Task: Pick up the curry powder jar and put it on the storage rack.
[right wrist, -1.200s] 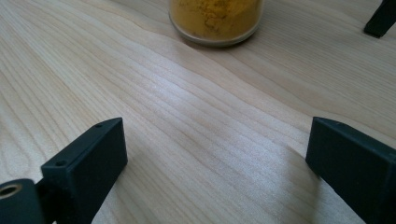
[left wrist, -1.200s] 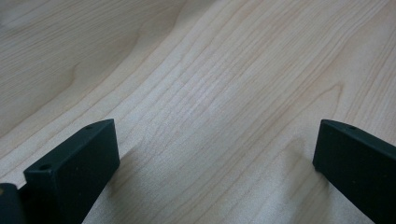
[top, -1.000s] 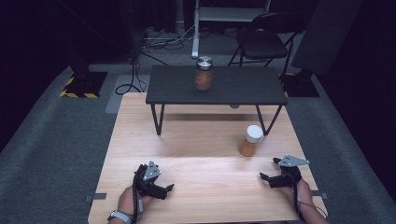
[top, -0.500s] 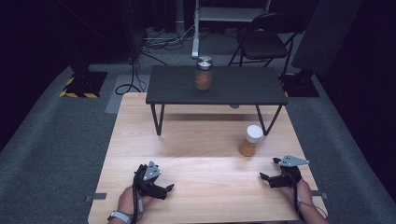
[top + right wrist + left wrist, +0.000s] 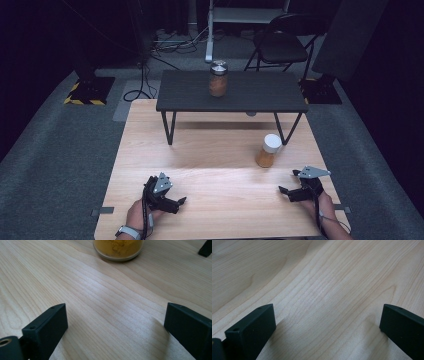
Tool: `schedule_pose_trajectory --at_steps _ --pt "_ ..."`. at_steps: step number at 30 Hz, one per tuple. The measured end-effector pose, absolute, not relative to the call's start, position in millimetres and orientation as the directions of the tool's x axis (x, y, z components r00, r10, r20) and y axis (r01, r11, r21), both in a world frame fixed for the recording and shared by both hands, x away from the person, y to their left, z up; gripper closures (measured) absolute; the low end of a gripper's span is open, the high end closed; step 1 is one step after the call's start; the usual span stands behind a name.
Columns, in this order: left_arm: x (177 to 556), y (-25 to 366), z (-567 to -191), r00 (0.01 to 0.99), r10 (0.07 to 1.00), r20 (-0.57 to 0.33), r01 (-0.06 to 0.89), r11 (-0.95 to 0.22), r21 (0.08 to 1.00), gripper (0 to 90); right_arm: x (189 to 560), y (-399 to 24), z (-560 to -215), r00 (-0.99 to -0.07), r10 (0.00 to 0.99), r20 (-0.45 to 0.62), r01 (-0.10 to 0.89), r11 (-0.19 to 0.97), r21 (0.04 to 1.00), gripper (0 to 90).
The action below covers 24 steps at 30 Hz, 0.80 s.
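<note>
A white-capped jar of orange powder [image 5: 268, 150] stands on the wooden table [image 5: 220, 165], right of centre; its base [image 5: 118, 248] is at the top of the right gripper view. A second jar with a metal lid [image 5: 218, 79] stands on the low black table [image 5: 260, 92] farther back. My left gripper [image 5: 181, 202] rests low on the wood near the front left, open, with bare wood between its jaws [image 5: 327, 322]. My right gripper [image 5: 283, 192] sits at the front right, open and empty [image 5: 116, 325], a short way in front of the white-capped jar.
The black table's legs [image 5: 170, 127] stand on the wooden top; one foot [image 5: 206, 248] shows beside the jar. A folding chair [image 5: 280, 45], cables and dark stands lie beyond on the grey carpet. Bare wood spans the space between my grippers.
</note>
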State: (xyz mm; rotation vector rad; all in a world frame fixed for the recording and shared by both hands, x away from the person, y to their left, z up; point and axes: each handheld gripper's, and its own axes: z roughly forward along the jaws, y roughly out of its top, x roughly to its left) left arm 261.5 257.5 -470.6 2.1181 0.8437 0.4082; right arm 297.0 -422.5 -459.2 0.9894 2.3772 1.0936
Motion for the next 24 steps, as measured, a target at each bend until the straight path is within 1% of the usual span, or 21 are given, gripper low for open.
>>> schedule_pose_trajectory --at_steps 5,10,17,24 --pt "261.5 257.5 -470.6 0.725 0.689 0.003 0.429 -0.456 0.78 0.0 292.9 -424.9 -451.3 -0.693 0.721 -0.017 0.431 0.434 0.791 4.6" --pt "261.1 257.4 -470.8 0.724 0.69 0.002 0.43 -0.454 0.78 0.0 284.4 -427.3 -436.1 -0.684 0.729 -0.023 0.382 0.385 0.841 4.6" --pt "260.3 257.4 -471.4 0.722 0.692 0.002 0.43 -0.45 0.782 0.0 275.5 -427.4 -416.3 -0.683 0.73 -0.041 0.312 0.341 0.887 4.6" --pt "260.4 257.5 -471.5 0.722 0.692 0.002 0.43 -0.45 0.783 0.0 275.0 -422.9 -407.4 -0.685 0.726 -0.06 0.281 0.339 0.898 4.6"
